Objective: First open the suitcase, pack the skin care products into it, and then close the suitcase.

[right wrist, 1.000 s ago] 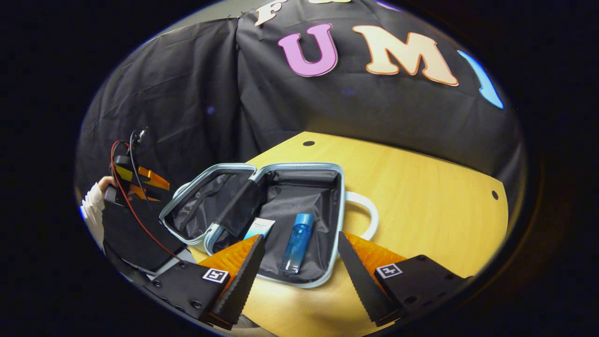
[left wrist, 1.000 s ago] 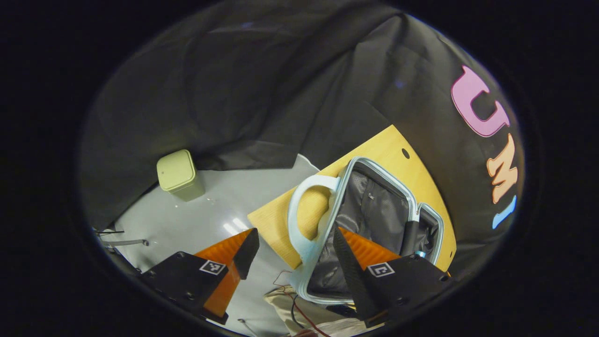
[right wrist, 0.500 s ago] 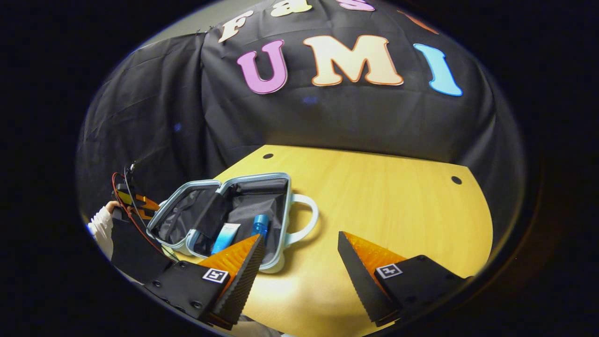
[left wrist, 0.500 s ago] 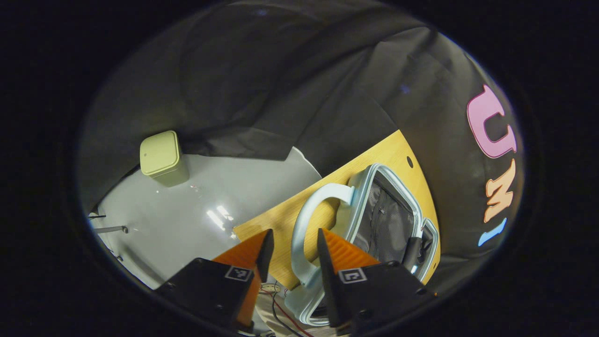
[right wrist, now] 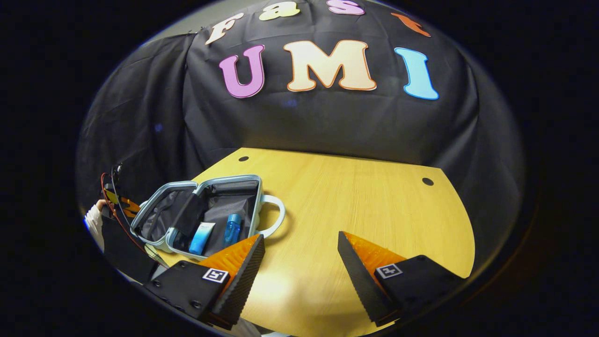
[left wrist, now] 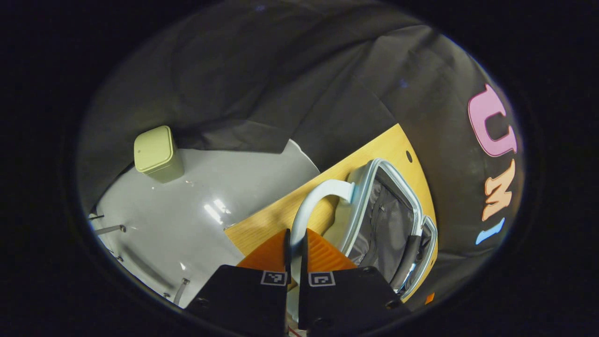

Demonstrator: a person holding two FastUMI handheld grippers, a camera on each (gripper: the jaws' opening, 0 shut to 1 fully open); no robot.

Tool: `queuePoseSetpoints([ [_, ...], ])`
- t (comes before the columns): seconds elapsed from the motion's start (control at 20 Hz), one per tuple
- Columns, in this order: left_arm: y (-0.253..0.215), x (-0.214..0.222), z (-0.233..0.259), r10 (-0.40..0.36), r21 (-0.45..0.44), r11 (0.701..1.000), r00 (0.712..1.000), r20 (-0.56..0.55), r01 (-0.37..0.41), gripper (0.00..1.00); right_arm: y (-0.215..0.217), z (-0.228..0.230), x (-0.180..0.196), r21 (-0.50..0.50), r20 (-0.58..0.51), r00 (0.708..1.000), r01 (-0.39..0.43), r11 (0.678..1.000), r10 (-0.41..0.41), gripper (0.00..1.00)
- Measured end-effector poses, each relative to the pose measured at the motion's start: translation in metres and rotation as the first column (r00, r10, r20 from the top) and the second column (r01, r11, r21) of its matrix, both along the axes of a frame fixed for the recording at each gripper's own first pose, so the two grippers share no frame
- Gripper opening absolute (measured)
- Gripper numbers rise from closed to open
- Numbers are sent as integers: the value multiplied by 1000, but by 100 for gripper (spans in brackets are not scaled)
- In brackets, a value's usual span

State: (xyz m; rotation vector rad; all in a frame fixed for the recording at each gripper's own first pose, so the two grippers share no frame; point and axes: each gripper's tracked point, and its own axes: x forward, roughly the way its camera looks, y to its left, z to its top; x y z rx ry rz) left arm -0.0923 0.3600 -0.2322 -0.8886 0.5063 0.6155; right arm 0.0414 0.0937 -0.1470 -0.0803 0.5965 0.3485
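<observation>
One suitcase, pale blue, lying open near the left corner of the wooden table, both halves spread flat with dark lining upward; its loop handle is pinched between the pressed-together fingers of the left gripper. Contents, two items side by side in the half nearer the table's middle, long axes roughly parallel: one white-and-blue tube and one blue bottle. Right gripper held over bare tabletop with jaws spread wide and holding nothing, well apart from the suitcase; one pale green bin on the grey floor against the black cloth.
</observation>
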Motion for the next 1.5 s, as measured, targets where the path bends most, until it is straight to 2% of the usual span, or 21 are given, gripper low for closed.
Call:
queuePoseSetpoints([
  [0.05, -2, -3, 3, -10, 13, 1000, 1000, -13, 10, 1, -2, 2, 1, 2, 3, 1000, 6, 1000, -6, 98],
  [0.25, -13, -6, 24, -50, 92, 994, 996, -72, 57, 0, -9, 2, 2, 0, 14, 1000, 19, 1000, -19, 98],
  [0.55, -47, -9, 107, -125, 219, 965, 987, -100, 144, 0, -17, -1, 3, 23, 13, 999, 31, 999, -32, 98],
  [0.65, -69, -5, 138, -168, 267, 944, 978, -119, 195, 0, -19, -1, 6, 29, 23, 999, 30, 999, -31, 98],
  [0.7, -80, -2, 154, -193, 291, 930, 972, -131, 224, 0, -20, 0, 6, 36, 26, 999, 28, 999, -29, 94],
  [0.95, -138, 25, 213, -265, 374, 872, 947, -183, 316, 0, -30, -2, 8, 72, 30, 999, 36, 997, -38, 98],
  [1.1, -166, 45, 234, -288, 441, 825, 934, -210, 354, 0, -44, -4, 5, 79, 31, 998, 48, 996, -50, 98],
  [1.2, -185, 58, 244, -305, 459, 806, 927, -217, 373, 0, -51, -5, 3, 82, 38, 998, 52, 995, -55, 98],
  [1.5, -256, 111, 259, -437, 477, 735, 874, -212, 483, 0, -73, 1, 0, 104, 61, 994, 82, 991, -88, 98],
])
